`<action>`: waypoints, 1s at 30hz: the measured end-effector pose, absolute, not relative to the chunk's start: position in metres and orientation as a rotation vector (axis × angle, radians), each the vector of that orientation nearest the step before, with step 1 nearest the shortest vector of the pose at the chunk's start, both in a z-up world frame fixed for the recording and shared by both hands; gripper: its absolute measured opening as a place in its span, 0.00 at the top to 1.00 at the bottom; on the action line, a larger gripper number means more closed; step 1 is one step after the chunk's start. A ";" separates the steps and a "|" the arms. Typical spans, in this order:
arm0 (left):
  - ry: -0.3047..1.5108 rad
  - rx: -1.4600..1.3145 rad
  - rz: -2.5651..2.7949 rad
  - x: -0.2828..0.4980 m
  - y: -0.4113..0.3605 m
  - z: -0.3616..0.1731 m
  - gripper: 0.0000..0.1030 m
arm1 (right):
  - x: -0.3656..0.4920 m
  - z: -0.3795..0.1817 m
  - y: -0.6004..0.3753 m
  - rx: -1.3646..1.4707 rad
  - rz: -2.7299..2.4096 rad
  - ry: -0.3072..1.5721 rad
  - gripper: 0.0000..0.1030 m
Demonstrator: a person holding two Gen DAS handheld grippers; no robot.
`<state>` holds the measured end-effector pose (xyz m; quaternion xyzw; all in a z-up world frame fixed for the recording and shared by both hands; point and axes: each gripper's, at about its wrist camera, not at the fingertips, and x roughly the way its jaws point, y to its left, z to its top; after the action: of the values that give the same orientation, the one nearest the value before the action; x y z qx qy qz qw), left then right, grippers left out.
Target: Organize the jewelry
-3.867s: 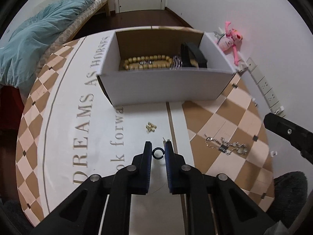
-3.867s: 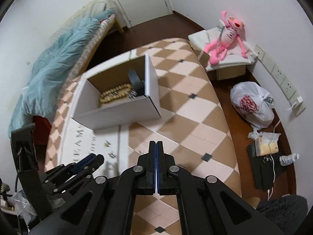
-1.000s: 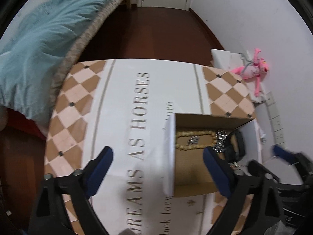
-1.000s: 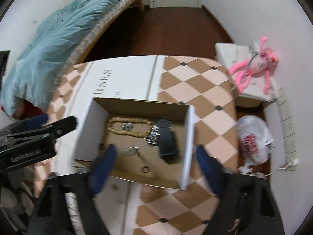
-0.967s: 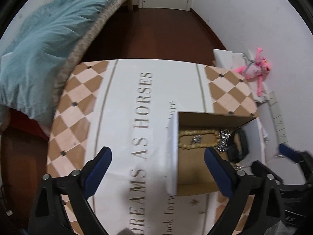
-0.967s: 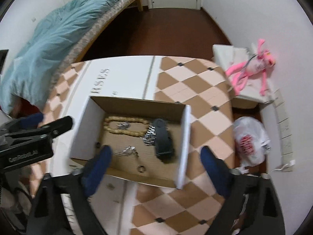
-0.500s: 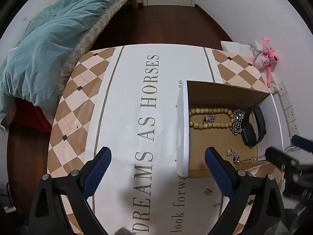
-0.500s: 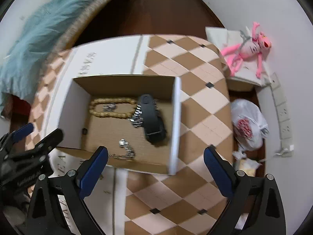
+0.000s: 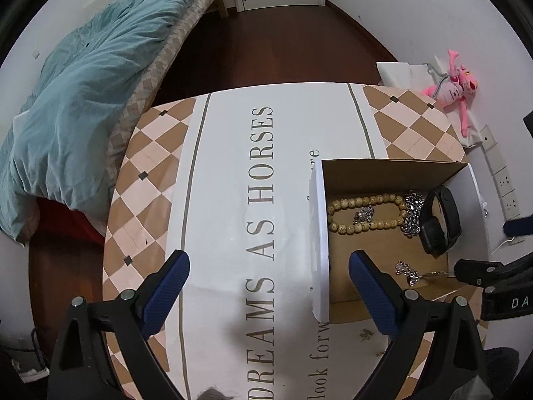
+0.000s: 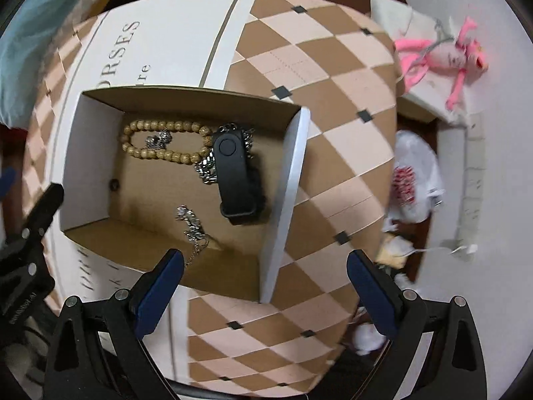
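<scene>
An open cardboard box [image 9: 318,233] [image 10: 286,173] stands on the table. It holds a wooden bead bracelet [image 9: 366,213] [image 10: 160,141], a silver chain [image 9: 413,213] [image 10: 208,166], a black wristband [image 9: 439,225] [image 10: 235,176], a thin silver bracelet [image 9: 411,271] [image 10: 193,226] and a small black ring [image 10: 114,185]. My left gripper [image 9: 268,286] is wide open and empty, above the table left of the box. My right gripper [image 10: 265,280] is wide open and empty, above the box's near right corner. Small gold pieces [image 9: 366,332] lie on the table by the box.
The table wears a checked cloth [image 9: 143,173] with printed words. A bed with a teal duvet [image 9: 83,83] stands to the left. A pink plush toy [image 9: 449,90] [image 10: 443,56], wall sockets [image 9: 499,173] and a white plastic bag [image 10: 413,180] are to the right.
Both grippers have opened wide and risen above the box. The thin silver bracelet and the small ring, earlier on the table, now lie in the box. The right view drifted left.
</scene>
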<state>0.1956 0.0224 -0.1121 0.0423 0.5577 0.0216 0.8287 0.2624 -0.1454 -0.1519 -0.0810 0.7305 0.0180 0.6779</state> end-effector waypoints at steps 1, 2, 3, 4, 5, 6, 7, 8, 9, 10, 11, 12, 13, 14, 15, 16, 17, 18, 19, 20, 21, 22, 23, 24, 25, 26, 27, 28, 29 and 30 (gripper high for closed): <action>1.185 0.091 0.048 0.196 0.023 -0.113 0.05 | 0.263 -0.149 -0.142 -0.194 0.046 1.625 0.03; 1.186 0.087 0.047 0.196 0.023 -0.113 0.05 | 0.263 -0.144 -0.140 -0.196 0.055 1.607 0.03; 1.187 0.082 0.048 0.197 0.024 -0.114 0.05 | 0.264 -0.140 -0.139 -0.193 0.059 1.596 0.03; 1.190 0.077 0.048 0.197 0.025 -0.114 0.05 | 0.264 -0.135 -0.138 -0.175 0.072 1.584 0.03; 1.191 0.067 0.050 0.197 0.026 -0.115 0.05 | 0.264 -0.130 -0.139 -0.113 0.107 1.567 0.03; 1.191 0.059 0.055 0.197 0.028 -0.115 0.05 | 0.265 -0.129 -0.138 -0.098 0.103 1.557 0.03; 1.193 0.053 0.059 0.197 0.030 -0.116 0.05 | 0.265 -0.127 -0.139 -0.115 0.079 1.537 0.04; 1.197 0.046 0.060 0.197 0.031 -0.116 0.05 | 0.264 -0.124 -0.138 -0.115 0.083 1.509 0.08; 1.198 0.040 0.060 0.197 0.032 -0.117 0.05 | 0.263 -0.124 -0.136 -0.104 0.101 1.495 0.32; 1.197 0.039 0.062 0.197 0.032 -0.116 0.05 | 0.263 -0.123 -0.137 -0.080 0.112 1.487 0.71; 1.195 0.039 0.064 0.196 0.032 -0.116 0.05 | 0.262 -0.121 -0.139 -0.065 0.103 1.463 0.88; 1.195 0.037 0.063 0.196 0.032 -0.116 0.05 | 0.262 -0.121 -0.143 -0.030 0.113 1.440 0.98; 1.196 0.036 0.059 0.196 0.032 -0.116 0.05 | 0.263 -0.122 -0.145 0.005 0.130 1.438 0.98; 1.196 0.034 0.058 0.196 0.032 -0.116 0.05 | 0.263 -0.123 -0.145 0.037 0.155 1.448 0.98; 1.194 0.034 0.058 0.196 0.032 -0.116 0.05 | 0.263 -0.125 -0.145 0.052 0.170 1.456 0.98; 1.194 0.031 0.056 0.196 0.031 -0.116 0.05 | 0.263 -0.128 -0.145 0.073 0.182 1.475 0.97; 1.194 0.027 0.051 0.196 0.031 -0.116 0.05 | 0.264 -0.131 -0.147 0.110 0.186 1.492 0.97; 1.195 0.026 0.051 0.196 0.029 -0.115 0.05 | 0.265 -0.134 -0.149 0.144 0.189 1.505 0.92; 1.194 0.025 0.049 0.196 0.029 -0.114 0.05 | 0.266 -0.133 -0.148 0.157 0.191 1.508 0.72; 1.193 0.023 0.047 0.196 0.028 -0.114 0.05 | 0.266 -0.134 -0.148 0.160 0.191 1.505 0.56; 1.192 0.021 0.046 0.196 0.027 -0.113 0.05 | 0.266 -0.133 -0.148 0.163 0.186 1.494 0.25; 1.191 0.019 0.045 0.196 0.027 -0.112 0.05 | 0.266 -0.132 -0.148 0.163 0.186 1.484 0.15; 1.188 0.020 0.044 0.196 0.026 -0.111 0.05 | 0.264 -0.133 -0.147 0.168 0.193 1.480 0.15; 1.189 0.021 0.043 0.196 0.025 -0.112 0.05 | 0.264 -0.131 -0.147 0.173 0.191 1.477 0.15; 1.190 0.022 0.041 0.196 0.025 -0.112 0.05 | 0.264 -0.128 -0.148 0.176 0.191 1.471 0.15; 1.190 0.022 0.038 0.196 0.024 -0.113 0.05 | 0.263 -0.127 -0.148 0.185 0.194 1.467 0.15; 1.192 0.021 0.036 0.196 0.022 -0.114 0.05 | 0.263 -0.126 -0.150 0.198 0.192 1.466 0.15; 1.194 0.019 0.031 0.196 0.022 -0.115 0.05 | 0.263 -0.125 -0.152 0.208 0.192 1.465 0.15; 1.196 0.017 0.024 0.195 0.020 -0.116 0.05 | 0.263 -0.124 -0.153 0.222 0.194 1.464 0.15; 1.197 0.019 0.021 0.195 0.018 -0.117 0.05 | 0.262 -0.123 -0.155 0.227 0.192 1.461 0.15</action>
<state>0.1948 0.0180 -0.1169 0.0089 0.5635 0.0099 0.8260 0.2624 -0.1548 -0.1230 0.1035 0.6648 0.0875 0.7347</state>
